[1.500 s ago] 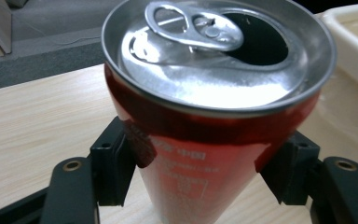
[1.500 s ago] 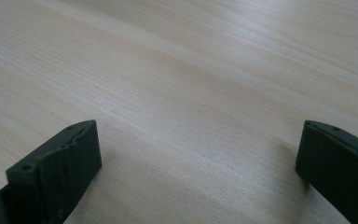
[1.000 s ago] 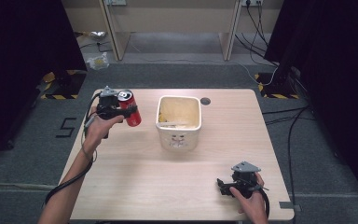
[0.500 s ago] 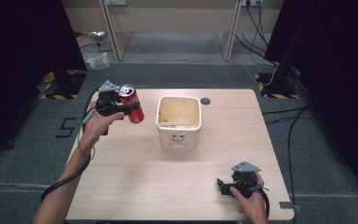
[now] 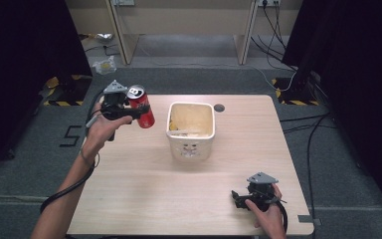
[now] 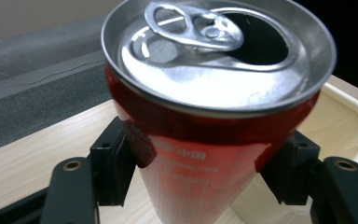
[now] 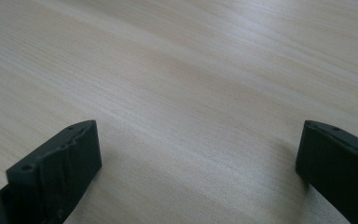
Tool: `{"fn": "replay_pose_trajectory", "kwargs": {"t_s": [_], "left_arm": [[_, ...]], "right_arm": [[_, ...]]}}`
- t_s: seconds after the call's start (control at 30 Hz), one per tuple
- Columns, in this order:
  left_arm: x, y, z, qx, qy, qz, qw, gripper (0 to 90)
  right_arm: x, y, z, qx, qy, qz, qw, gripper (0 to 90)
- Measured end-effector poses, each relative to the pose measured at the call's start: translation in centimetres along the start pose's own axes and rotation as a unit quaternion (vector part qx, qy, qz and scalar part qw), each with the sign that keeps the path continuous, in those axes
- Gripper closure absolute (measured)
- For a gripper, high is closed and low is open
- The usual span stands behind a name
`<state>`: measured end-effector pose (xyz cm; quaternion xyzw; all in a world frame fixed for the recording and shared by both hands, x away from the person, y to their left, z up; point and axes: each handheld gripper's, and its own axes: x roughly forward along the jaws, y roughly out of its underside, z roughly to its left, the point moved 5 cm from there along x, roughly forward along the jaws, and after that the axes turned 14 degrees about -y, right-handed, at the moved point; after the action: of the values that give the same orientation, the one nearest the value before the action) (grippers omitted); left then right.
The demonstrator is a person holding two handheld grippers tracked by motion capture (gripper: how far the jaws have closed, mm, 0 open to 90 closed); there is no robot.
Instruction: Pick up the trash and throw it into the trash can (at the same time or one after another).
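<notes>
A red drinks can [image 5: 141, 106] is clamped between the two black jaws of the left gripper [image 5: 129, 110], whose pads [image 6: 113, 170] are pressed against the can's sides below its rim, so the jaws are parted just to the can's width. The can is carried clear of the wooden table [image 5: 144, 194] near its far left corner and is tilted, its silver top leaning away from the jaws; in the left gripper view the tab [image 6: 193, 27] is seen lying flat beside an already opened mouth. Beyond the held can, past the jaw seen at the right in the left gripper view, a cream square tub [image 5: 190, 130] is seen standing on the table, apart from the can. The right gripper [image 5: 239, 195] is rested low on the table by its near right edge, its jaws spread wide with nothing but bare wood between them.
</notes>
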<state>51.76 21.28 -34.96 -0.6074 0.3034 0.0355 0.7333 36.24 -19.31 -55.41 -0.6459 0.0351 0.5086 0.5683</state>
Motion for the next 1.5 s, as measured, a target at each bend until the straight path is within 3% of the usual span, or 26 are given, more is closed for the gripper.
{"fn": "replay_pose_trajectory", "kwargs": {"t_s": [0.33, 0.83, 1.5], "left_arm": [[-0.5, -1.7, -1.4, 0.011, 0.017, -0.008, 0.9998, 33.9], [-0.3, -4.0, -4.7, 0.027, 0.04, -0.024, 0.9985, 33.9], [2.4, -4.0, -9.8, 0.052, 0.074, -0.012, 0.9959, 33.9]], "right_arm": [[0.0, 0.0, 0.0, 0.0, 0.0, 0.0, 1.0, 0.2], [0.0, 0.0, 0.0, 0.002, -0.001, 0.0, 1.0, 0.2], [0.0, 0.0, 0.0, -0.001, 0.0, 0.0, 1.0, 0.2]]}}
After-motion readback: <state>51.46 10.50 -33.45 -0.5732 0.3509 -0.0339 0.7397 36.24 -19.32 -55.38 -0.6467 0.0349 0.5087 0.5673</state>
